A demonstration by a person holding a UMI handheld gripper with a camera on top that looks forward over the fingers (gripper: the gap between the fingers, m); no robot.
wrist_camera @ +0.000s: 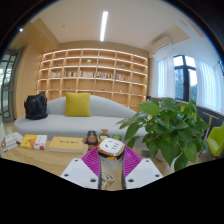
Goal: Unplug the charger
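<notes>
A small white charger point(111, 146) with a dark square outline on its face sits between the tips of my gripper point(111, 153). Both magenta pads point(93, 160) press against its sides, so the gripper is shut on it. A thin pale cable point(107, 178) runs from under the charger down between the fingers. The socket or power strip is hidden below the charger and fingers. The charger stands above the near edge of a wooden table point(62, 158).
A leafy green plant point(172, 128) stands close on the right. Books point(66, 143) and small figurines point(92, 136) lie on the table ahead. Beyond are a grey sofa point(60, 122) with a yellow cushion point(77, 104) and a black bag point(36, 106), then wooden shelves point(95, 72).
</notes>
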